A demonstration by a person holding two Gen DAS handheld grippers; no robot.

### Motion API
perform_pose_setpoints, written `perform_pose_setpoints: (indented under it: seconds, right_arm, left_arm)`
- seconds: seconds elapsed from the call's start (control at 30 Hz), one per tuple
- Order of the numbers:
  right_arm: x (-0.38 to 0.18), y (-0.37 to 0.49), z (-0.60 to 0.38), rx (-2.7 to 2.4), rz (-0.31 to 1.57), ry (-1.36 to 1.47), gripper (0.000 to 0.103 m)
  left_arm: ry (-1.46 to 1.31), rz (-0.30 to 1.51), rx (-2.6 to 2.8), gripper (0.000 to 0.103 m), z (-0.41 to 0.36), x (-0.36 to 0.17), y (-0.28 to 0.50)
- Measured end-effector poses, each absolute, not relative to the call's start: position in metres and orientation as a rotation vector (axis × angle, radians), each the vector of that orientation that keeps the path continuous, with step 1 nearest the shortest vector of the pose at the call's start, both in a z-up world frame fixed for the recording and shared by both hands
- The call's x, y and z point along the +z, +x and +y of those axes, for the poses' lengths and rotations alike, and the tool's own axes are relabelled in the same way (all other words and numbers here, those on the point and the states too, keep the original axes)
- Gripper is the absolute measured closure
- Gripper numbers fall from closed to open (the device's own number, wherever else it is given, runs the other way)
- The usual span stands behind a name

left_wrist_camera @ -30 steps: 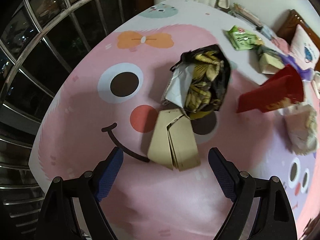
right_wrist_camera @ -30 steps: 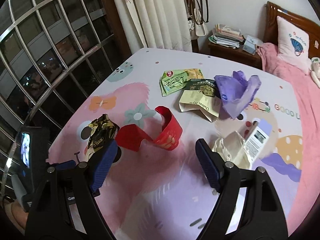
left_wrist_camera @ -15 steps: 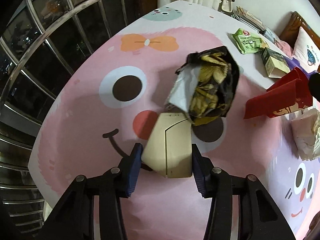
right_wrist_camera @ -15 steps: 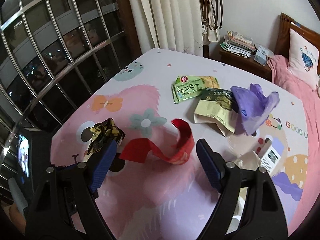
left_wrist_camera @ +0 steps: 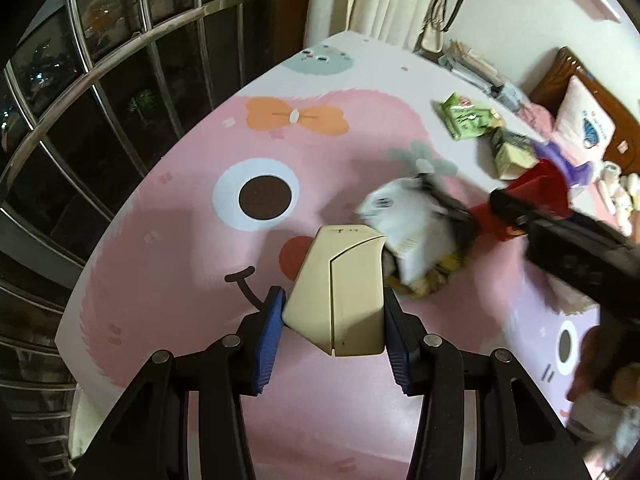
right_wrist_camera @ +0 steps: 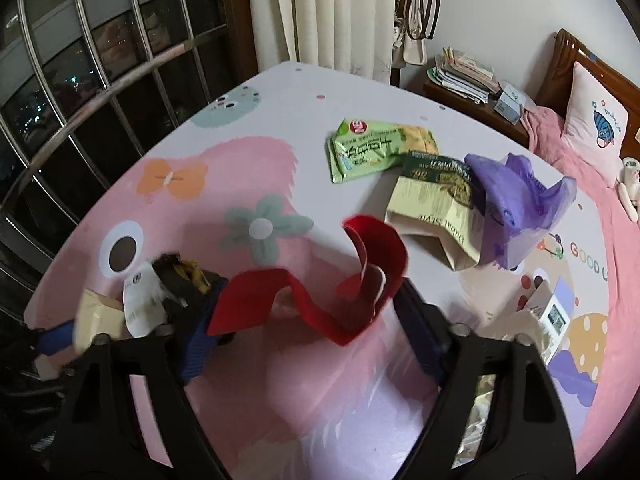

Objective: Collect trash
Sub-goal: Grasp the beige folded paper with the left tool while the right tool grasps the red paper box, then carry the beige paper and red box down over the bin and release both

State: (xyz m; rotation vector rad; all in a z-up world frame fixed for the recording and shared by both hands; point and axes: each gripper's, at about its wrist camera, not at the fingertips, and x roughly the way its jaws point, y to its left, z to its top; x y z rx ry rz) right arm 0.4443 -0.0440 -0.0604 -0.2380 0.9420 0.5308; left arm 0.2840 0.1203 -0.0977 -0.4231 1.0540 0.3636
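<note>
My left gripper (left_wrist_camera: 333, 305) is shut on a beige cardboard box (left_wrist_camera: 336, 292), its blue pads pressing both sides and holding it just above the pink cartoon sheet (left_wrist_camera: 180, 264). Right behind the box lies a black and yellow snack bag (left_wrist_camera: 420, 248). In the right wrist view my right gripper (right_wrist_camera: 308, 320) straddles a curled red cardboard strip (right_wrist_camera: 320, 300); its jaws are closing with the strip between them, the pads at its two ends. The same gripper shows as a dark blur (left_wrist_camera: 568, 248) in the left wrist view. The snack bag (right_wrist_camera: 180, 280) sits left of the red strip.
Farther back lie a green packet (right_wrist_camera: 372, 148), a pale yellow carton (right_wrist_camera: 432, 208) and a purple plastic bag (right_wrist_camera: 516, 204). White packaging (right_wrist_camera: 552, 312) sits at the right. Window bars (right_wrist_camera: 100, 92) run along the left edge; a nightstand with books (right_wrist_camera: 460, 76) and a pillow (right_wrist_camera: 596, 124) stand behind.
My left gripper closed on the beige box and raised it a little. My right gripper came down over the red strip and its jaws narrowed.
</note>
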Motion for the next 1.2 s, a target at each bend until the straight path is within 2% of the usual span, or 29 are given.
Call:
perform_pose_setpoints:
  seconds: [0.03,0.1,0.13,0.2,0.27,0.4,0.83,1.2]
  right_arm:
    - [-0.063,0.444,-0.045,0.530,0.944,-0.238,0.045]
    - [-0.066,0.444,-0.050,0.531,0.945,-0.230,0.060]
    - [-0.067,0.444,-0.053,0.529,0.939,-0.224,0.064]
    - [-0.066,0.443,-0.059,0.525,0.938,-0.215,0.077]
    - [-0.067,0.443,-0.065,0.527,0.948,-0.200,0.083]
    - [-0.063,0.435,-0.074,0.528,0.957,-0.178,0.090]
    - [-0.024,0.341,-0.096,0.486,0.961,-0.073,0.093]
    - [0.000,0.167,-0.102,0.341,0.944,0.110,0.094]
  left_arm:
    - [-0.425,1.045,0.349,0.057,0.121,-0.095,0.280]
    - [-0.420,1.026,0.324,0.057,0.120,-0.089,0.273]
    - [-0.416,1.020,0.317,0.057,0.120,-0.086,0.270]
    - [-0.417,1.009,0.301,0.057,0.120,-0.081,0.264]
    - [-0.418,0.999,0.288,0.057,0.121,-0.076,0.258]
    - [-0.415,0.986,0.261,0.057,0.121,-0.067,0.248]
    - [-0.235,0.997,0.061,0.059,0.107,-0.035,0.202]
    - [-0.034,0.999,-0.150,0.059,0.112,-0.017,0.105]
